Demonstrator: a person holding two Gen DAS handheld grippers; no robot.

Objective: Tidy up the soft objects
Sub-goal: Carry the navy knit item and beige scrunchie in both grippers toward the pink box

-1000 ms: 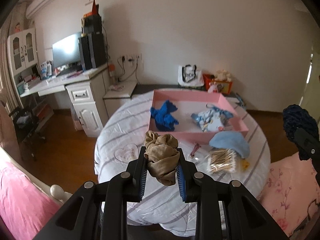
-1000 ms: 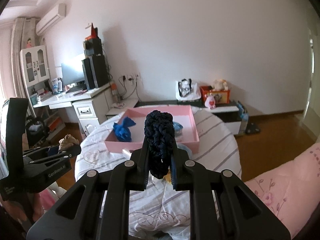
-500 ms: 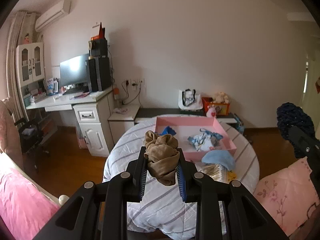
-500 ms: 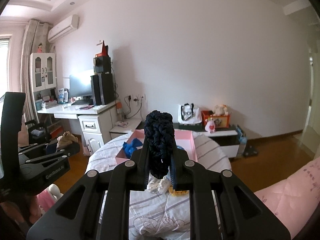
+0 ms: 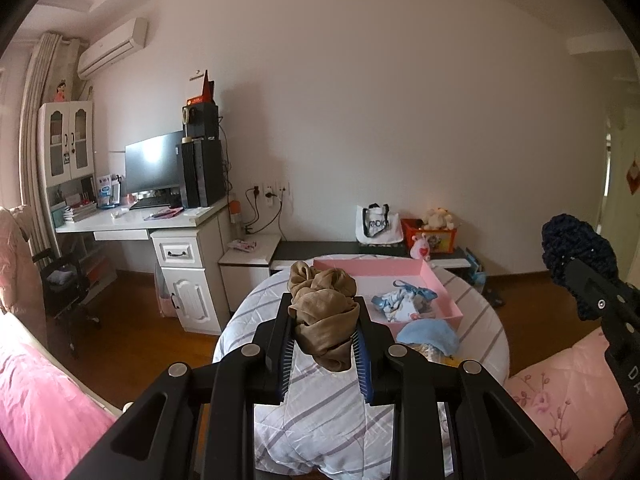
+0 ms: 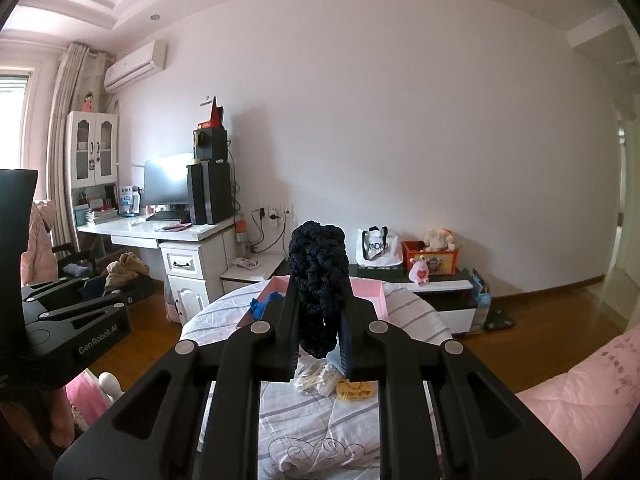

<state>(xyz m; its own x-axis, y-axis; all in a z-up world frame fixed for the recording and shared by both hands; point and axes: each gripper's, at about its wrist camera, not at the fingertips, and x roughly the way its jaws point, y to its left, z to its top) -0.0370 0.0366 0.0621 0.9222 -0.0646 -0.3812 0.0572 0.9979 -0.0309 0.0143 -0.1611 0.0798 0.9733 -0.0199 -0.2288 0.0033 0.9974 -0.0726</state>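
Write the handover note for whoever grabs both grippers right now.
Left gripper: shut on the tan scrunchie, held in the air short of the round table.
Right gripper: shut on the dark navy knitted scrunchie, also in the air.
Done: blue cloth and patterned blue-white fabric lie in the pink tray.
Left: place both scrunchies in the tray; light blue cloth lies on the table outside it.
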